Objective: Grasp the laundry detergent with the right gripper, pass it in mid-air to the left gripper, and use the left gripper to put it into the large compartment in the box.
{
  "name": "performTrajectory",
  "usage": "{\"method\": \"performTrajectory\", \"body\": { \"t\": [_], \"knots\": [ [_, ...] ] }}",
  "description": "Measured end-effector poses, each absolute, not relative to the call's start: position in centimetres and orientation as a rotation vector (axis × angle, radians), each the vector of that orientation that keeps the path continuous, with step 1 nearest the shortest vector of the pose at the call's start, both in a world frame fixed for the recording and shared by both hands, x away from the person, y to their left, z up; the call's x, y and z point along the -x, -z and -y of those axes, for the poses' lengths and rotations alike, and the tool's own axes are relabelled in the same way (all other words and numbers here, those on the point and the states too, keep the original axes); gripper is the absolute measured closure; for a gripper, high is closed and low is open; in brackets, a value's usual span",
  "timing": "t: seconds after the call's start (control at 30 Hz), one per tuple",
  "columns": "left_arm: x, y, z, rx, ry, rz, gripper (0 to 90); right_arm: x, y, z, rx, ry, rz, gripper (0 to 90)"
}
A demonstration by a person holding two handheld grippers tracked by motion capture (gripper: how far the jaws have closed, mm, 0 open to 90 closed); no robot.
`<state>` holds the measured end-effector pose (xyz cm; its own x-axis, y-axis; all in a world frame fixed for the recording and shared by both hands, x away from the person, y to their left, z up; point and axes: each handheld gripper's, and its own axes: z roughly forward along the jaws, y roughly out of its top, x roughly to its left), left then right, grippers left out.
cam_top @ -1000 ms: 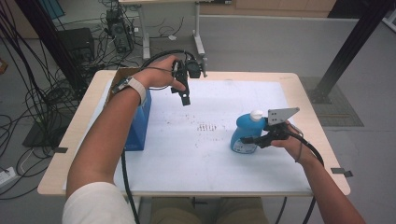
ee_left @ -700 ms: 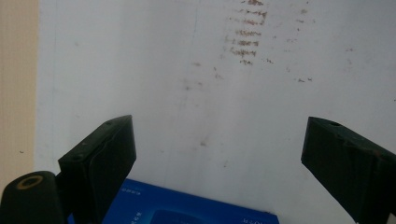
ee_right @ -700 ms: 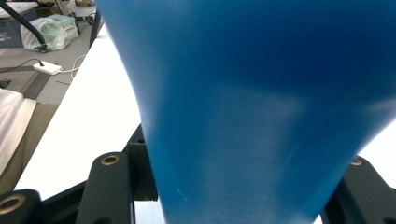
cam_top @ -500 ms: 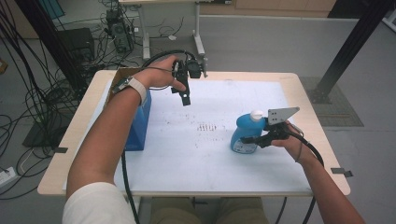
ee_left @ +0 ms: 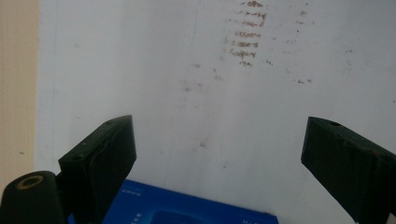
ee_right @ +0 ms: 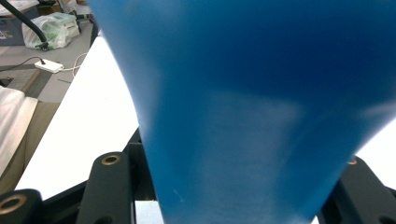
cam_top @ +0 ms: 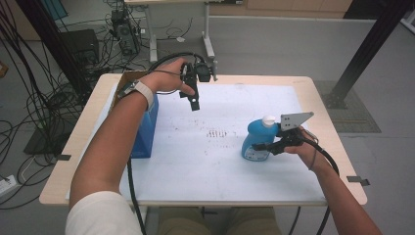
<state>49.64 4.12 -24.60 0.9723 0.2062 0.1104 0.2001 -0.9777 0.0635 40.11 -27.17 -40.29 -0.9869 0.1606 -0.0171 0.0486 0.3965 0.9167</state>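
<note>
Right gripper (cam_top: 266, 146) clamped on blue bottle (cam_top: 258, 139), jaws either side of its body; bottle upright on white mat (cam_top: 220, 161), about 4 o'clock from table centre. Left gripper (cam_top: 194, 104) held above the mat at 11 o'clock, jaws wide apart, nothing between them. Blue box (cam_top: 147, 129) at 9 o'clock, under the left forearm.

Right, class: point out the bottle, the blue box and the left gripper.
bottle (cam_top: 255, 139): high view, on its blue body.
blue box (cam_top: 146, 133): high view, on its side wall.
left gripper (ee_left: 219, 154): left gripper view, midway between its fingertips.
</note>
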Motion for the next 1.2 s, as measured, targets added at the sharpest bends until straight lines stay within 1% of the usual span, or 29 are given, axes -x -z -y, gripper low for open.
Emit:
{"method": "performTrajectory", "body": {
  "t": [1.2],
  "knots": [
    [-49.61, 24.57, -3.92, -3.068, -0.181, -0.313, 10.6, -40.06, 40.20, 27.16, -0.205, -1.650, -2.558, 43.5]
  ]
}}
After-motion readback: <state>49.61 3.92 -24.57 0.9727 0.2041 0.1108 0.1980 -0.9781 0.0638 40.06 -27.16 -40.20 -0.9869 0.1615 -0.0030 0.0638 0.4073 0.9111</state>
